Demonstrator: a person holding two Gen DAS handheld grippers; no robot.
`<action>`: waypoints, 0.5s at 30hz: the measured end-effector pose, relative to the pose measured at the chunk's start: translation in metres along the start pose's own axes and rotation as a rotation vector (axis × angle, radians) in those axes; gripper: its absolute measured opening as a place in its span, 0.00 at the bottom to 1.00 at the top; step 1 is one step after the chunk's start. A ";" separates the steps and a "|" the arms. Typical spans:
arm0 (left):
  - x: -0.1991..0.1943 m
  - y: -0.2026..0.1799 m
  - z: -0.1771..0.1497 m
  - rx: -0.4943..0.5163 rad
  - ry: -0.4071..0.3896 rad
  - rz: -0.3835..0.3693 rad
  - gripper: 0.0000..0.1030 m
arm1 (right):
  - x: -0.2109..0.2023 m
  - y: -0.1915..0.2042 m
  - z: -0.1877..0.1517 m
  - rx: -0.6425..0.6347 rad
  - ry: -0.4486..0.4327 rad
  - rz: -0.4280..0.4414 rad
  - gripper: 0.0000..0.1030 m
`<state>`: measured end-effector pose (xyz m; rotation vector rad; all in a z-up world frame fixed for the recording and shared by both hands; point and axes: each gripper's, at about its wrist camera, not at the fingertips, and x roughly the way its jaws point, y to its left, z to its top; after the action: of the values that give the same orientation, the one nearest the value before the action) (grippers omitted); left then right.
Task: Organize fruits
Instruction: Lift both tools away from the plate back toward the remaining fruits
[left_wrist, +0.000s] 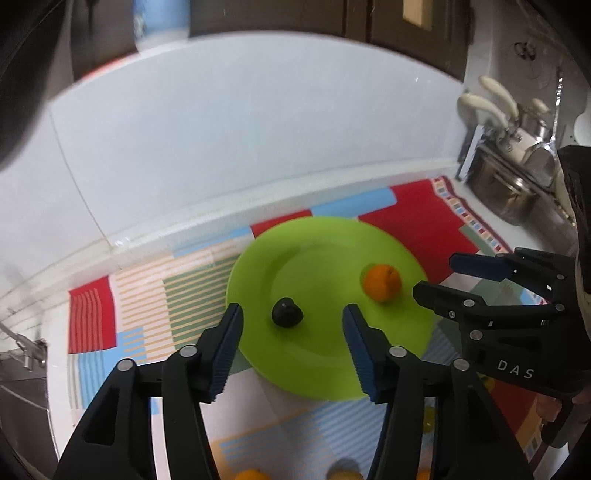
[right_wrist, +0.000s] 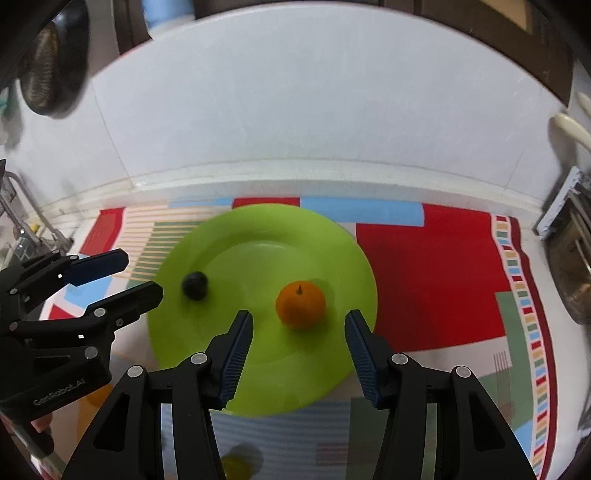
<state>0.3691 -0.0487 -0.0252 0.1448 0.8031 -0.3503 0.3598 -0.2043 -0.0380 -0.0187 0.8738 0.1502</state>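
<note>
green plate (right_wrist: 258, 229) on patterned cloth (right_wrist: 436, 280); orange (right_wrist: 301, 304) right of plate centre, dark fruit (right_wrist: 194, 284) left; right gripper (right_wrist: 299, 350) spread wide at plate's near rim, empty.

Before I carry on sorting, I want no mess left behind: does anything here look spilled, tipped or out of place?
Nothing stands out. The green plate lies flat on the patterned mat, holding an orange and a dark fruit, apart and intact. Both the left gripper and right gripper are open and empty.

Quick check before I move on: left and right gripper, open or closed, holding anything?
Left gripper: open, holding nothing, dark fruit on the green plate ahead of it.
Right gripper: open, holding nothing, orange just ahead of it.
</note>
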 end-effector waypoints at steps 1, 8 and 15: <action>-0.007 -0.001 -0.001 0.001 -0.013 0.002 0.56 | -0.010 0.002 -0.002 0.001 -0.017 -0.001 0.51; -0.057 -0.007 -0.012 -0.014 -0.093 0.016 0.61 | -0.056 0.013 -0.018 0.012 -0.099 -0.009 0.60; -0.101 -0.015 -0.038 -0.009 -0.144 0.038 0.66 | -0.096 0.026 -0.042 0.014 -0.164 -0.023 0.60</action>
<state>0.2730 -0.0278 0.0223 0.1249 0.6593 -0.3173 0.2633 -0.1938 0.0095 -0.0034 0.7103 0.1223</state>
